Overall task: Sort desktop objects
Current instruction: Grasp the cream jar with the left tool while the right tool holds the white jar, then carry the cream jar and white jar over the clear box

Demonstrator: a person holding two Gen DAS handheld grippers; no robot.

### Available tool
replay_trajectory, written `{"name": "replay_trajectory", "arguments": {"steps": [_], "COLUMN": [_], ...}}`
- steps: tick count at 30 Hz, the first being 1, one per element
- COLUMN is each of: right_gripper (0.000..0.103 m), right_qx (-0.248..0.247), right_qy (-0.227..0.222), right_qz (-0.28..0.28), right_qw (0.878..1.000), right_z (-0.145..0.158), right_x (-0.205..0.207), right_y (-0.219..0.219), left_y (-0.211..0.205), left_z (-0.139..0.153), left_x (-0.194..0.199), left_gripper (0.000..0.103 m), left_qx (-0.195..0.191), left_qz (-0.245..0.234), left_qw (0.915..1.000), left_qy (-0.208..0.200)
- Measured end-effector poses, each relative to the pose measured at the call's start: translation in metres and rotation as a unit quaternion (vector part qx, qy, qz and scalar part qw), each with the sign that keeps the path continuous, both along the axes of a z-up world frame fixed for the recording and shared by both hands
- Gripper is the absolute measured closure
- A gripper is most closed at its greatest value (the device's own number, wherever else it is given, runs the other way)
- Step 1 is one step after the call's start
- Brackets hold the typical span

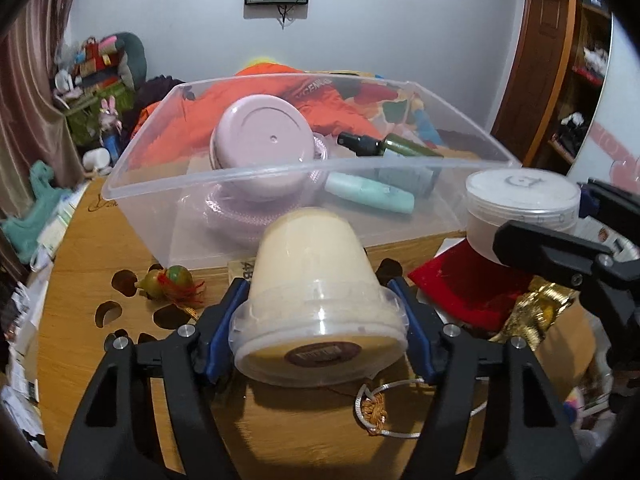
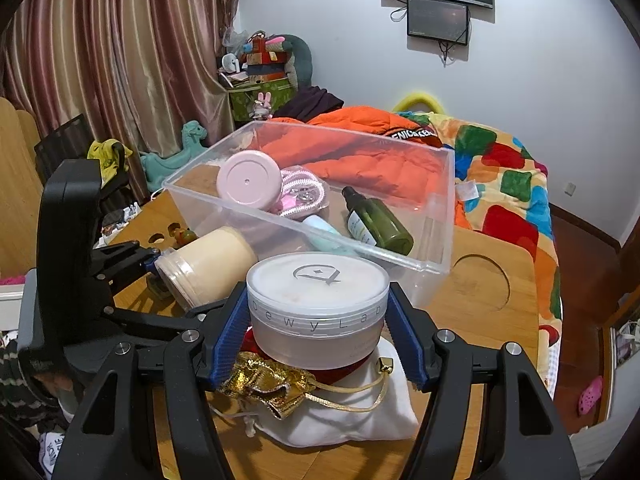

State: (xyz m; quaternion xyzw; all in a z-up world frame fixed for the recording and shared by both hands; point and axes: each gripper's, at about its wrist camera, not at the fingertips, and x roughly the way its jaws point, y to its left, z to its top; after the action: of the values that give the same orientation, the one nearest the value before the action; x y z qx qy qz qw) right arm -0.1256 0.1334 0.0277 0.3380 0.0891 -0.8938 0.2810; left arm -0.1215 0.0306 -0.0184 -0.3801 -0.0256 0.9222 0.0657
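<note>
Cream jar (image 1: 316,280) lower centre, clamped in my left gripper (image 1: 318,320); right gripper (image 2: 318,320) pinching frosted jar (image 2: 318,308). Clear bin (image 1: 200,184) behind.

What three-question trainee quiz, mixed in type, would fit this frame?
1. True or false: the clear bin is empty.
2. Which gripper holds the cream jar? A left B right C neither
3. Fill in: the right gripper grips a frosted jar above a red and ____ pouch.

Key: 1 false, it holds a pink case, green bottle and more. 2 A, the left gripper. 3 gold.
</note>
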Motion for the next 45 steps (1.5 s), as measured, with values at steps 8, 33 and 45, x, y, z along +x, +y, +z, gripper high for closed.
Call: {"name": "replay_trajectory", "arguments": {"steps": [8,33,45], "right_gripper": [0.041,0.041,0.041], "right_qx": [-0.019,-0.032,-0.032], "right_qy": [-0.003,0.023,0.040], "right_qz": [0.000,0.005,-0.005], "right_qw": [1.000,0.999,0.999], "right_z": [0.010,0.031,0.045], "right_x": [-0.002,0.012,0.004], "right_y": [0.001,-0.004,-0.006], "left_y": [-0.021,-0.029,-0.044], "left_z": [0.023,0.071,0.102], "left_x": [0.009,0.029,0.017], "left_gripper": [0.034,0.034,0.034], "left_qx": [0.024,0.017,0.030], "left_qz": [-0.003,0.000,-0.001], "left_qw": [0.9995,0.9970,0.9946], "left_qy": [0.022,0.076,0.099]}}
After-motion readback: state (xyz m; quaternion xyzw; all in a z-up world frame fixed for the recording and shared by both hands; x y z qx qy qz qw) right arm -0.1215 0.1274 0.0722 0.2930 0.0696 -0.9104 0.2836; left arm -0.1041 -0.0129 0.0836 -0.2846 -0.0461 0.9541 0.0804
